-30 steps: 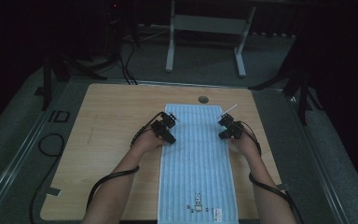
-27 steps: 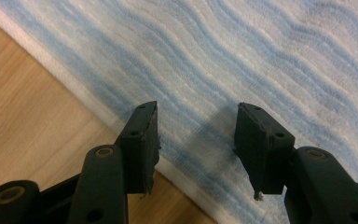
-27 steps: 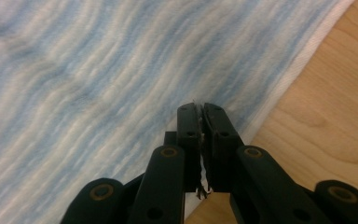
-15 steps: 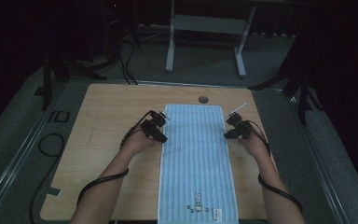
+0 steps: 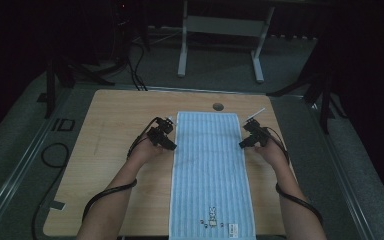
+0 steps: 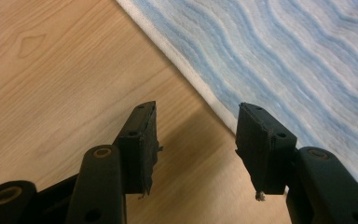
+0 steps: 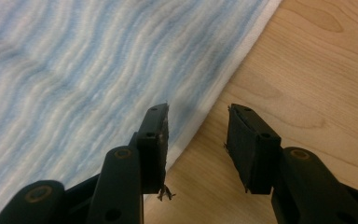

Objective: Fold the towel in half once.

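Across the middle of the pale wooden table (image 5: 110,130) lies a long, narrow blue-and-white striped terry towel (image 5: 211,170), spread flat from twelve o'clock down to the six o'clock edge, with a small printed figure near its near end. The left gripper (image 5: 170,145) sits at the towel's nine o'clock hem, jaws spread with nothing between them; in the left gripper view the white hem (image 6: 200,88) runs just ahead of the fingertips. The right gripper (image 5: 243,144) stands at the three o'clock hem; its jaws have just been opening, and they straddle the hem (image 7: 205,114) without pinching it. The cloth looks light, soft and limp, likely to sag and drag rather than slide stiffly. Best hold, I judge, is a pinch on each long hem or the far corners, lifting both sides together.
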Demonstrator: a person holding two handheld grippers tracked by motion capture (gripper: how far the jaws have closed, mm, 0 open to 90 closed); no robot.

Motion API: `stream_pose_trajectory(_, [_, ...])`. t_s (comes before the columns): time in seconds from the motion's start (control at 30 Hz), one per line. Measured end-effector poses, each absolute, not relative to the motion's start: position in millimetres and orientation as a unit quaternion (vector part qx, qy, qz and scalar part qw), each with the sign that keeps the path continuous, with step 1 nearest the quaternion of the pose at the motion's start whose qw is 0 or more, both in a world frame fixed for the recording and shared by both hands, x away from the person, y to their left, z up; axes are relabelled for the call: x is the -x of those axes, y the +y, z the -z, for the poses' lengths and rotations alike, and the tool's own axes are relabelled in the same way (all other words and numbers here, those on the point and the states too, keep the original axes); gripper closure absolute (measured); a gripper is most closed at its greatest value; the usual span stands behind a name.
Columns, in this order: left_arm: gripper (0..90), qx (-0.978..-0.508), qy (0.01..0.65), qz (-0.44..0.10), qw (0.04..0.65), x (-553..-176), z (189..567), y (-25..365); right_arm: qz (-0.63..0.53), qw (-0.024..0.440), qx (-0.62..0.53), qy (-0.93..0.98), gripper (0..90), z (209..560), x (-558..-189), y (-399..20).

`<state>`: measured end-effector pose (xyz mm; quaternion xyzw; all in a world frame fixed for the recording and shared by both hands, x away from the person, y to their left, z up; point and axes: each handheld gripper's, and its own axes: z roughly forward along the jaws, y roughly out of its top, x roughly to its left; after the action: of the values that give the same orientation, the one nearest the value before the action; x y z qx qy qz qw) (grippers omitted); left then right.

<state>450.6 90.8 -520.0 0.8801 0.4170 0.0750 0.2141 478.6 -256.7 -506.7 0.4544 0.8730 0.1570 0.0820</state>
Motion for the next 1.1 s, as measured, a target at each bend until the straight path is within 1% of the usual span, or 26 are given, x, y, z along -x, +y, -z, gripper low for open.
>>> stream_pose_trajectory(0.17, [48.2, -0.882, 0.416, -0.075, 0.211, -454, 530, 85, -0.152, 0.077, -0.464, 0.869, 58.4, 511, -487, -256])
stream_pose_trajectory(0.3, [48.3, -0.881, 0.415, -0.079, 0.213, -459, 530, 82, -0.143, 0.076, -0.469, 0.868, 62.2, 516, -494, -253])
stream_pose_trajectory(0.33, [48.7, -0.881, 0.414, -0.080, 0.213, -460, 530, 82, -0.137, 0.074, -0.467, 0.870, 64.1, 517, -495, -251])
stream_pose_trajectory(0.37, [50.2, -0.881, 0.414, -0.080, 0.213, -460, 530, 82, -0.137, 0.074, -0.467, 0.870, 64.1, 517, -495, -251])
stream_pose_trajectory(0.4, [54.2, -0.880, 0.412, -0.082, 0.220, -461, 530, 80, -0.132, 0.072, -0.461, 0.874, 70.3, 519, -496, -249])
stream_pose_trajectory(0.43, [55.2, -0.881, 0.410, -0.083, 0.223, -461, 531, 79, -0.134, 0.070, -0.461, 0.875, 71.7, 519, -496, -248])
stream_pose_trajectory(0.5, [62.8, -0.880, 0.406, -0.080, 0.233, -461, 531, 78, -0.134, 0.068, -0.457, 0.876, 77.7, 519, -495, -247])
stream_pose_trajectory(0.53, [69.5, -0.879, 0.406, -0.077, 0.237, -462, 531, 77, -0.136, 0.066, -0.456, 0.877, 82.5, 519, -495, -246])
stream_pose_trajectory(0.57, [74.2, -0.879, 0.406, -0.077, 0.237, -462, 531, 77, -0.136, 0.066, -0.456, 0.877, 82.5, 519, -495, -246])
stream_pose_trajectory(0.6, [84.7, -0.876, 0.408, -0.065, 0.247, -463, 532, 75, -0.133, 0.064, -0.454, 0.879, 87.1, 519, -494, -243])
stream_pose_trajectory(0.67, [89.2, -0.877, 0.406, -0.078, 0.246, -462, 531, 73, -0.129, 0.071, -0.450, 0.881, 87.9, 519, -494, -241])
stream_pose_trajectory(0.9, [90.0, -0.867, 0.411, -0.074, 0.270, -459, 520, 77, -0.139, 0.078, -0.445, 0.881, 88.7, 509, -488, -243])
stream_pose_trajectory(0.93, [90.0, -0.867, 0.408, -0.082, 0.275, -456, 513, 79, -0.149, 0.081, -0.443, 0.881, 88.8, 504, -486, -244])
stream_pose_trajectory(0.97, [90.0, -0.867, 0.408, -0.082, 0.275, -456, 513, 79, -0.149, 0.081, -0.443, 0.881, 88.8, 504, -486, -244])
stream_pose_trajectory(1.0, [90.0, -0.876, 0.395, -0.078, 0.265, -454, 510, 78, -0.155, 0.080, -0.439, 0.882, 88.8, 499, -484, -245])
stream_pose_trajectory(1.03, [90.0, -0.879, 0.391, -0.098, 0.255, -453, 510, 76, -0.153, 0.082, -0.436, 0.883, 88.8, 498, -482, -244])
stream_pose_trajectory(1.07, [89.9, -0.879, 0.390, -0.085, 0.259, -454, 510, 76, -0.151, 0.083, -0.434, 0.884, 88.8, 498, -482, -244])
stream_pose_trajectory(1.1, [89.9, -0.879, 0.389, -0.085, 0.263, -454, 511, 75, -0.148, 0.081, -0.434, 0.885, 88.8, 498, -481, -243])
